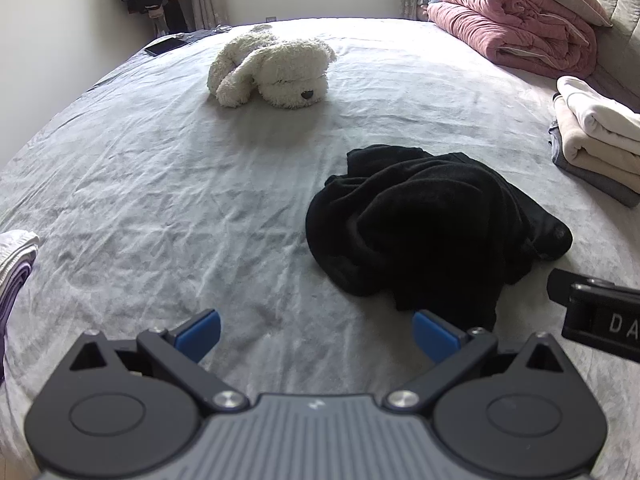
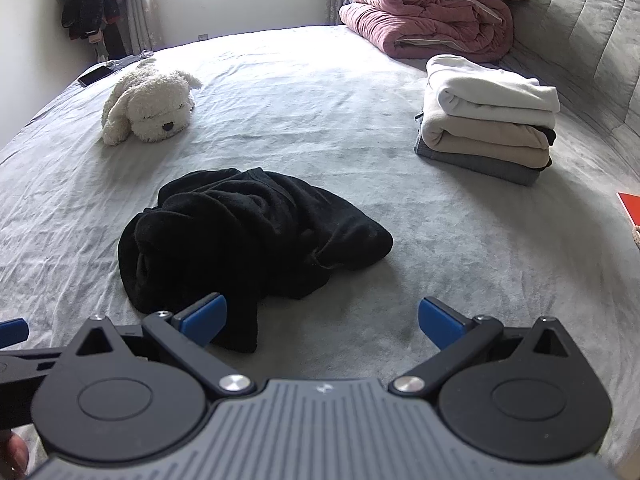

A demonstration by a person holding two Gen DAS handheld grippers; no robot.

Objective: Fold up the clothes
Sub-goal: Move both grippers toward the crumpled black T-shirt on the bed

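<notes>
Clothing lies crumpled in a heap on the bed (image 1: 160,152): a black garment (image 1: 424,224), bunched and unfolded, resting on the wrinkled grey sheet toward the near side. The left gripper (image 1: 316,334) hovers above the sheet with its blue pads spread wide and nothing between them; the garment's near edge lies just beside its right pad. The right gripper (image 2: 322,322) is likewise wide open and empty, with a fold of the black garment (image 2: 240,236) reaching down next to its left pad; whether pad and cloth touch cannot be told. In the left wrist view, part of the right gripper shows at the right edge, just beside the garment. Farther back on the bed lies a white plush dog (image 1: 276,72), well apart from the garment. To the right stands a neat stack of folded clothes (image 2: 488,120), white on top, beige below, grey at the bottom. Behind it, near the padded headboard (image 2: 580,20), a rolled pink quilt (image 2: 432,20) sits with a pillow on top. A dark phone (image 1: 164,46) lies at the bed's far left corner.
</notes>
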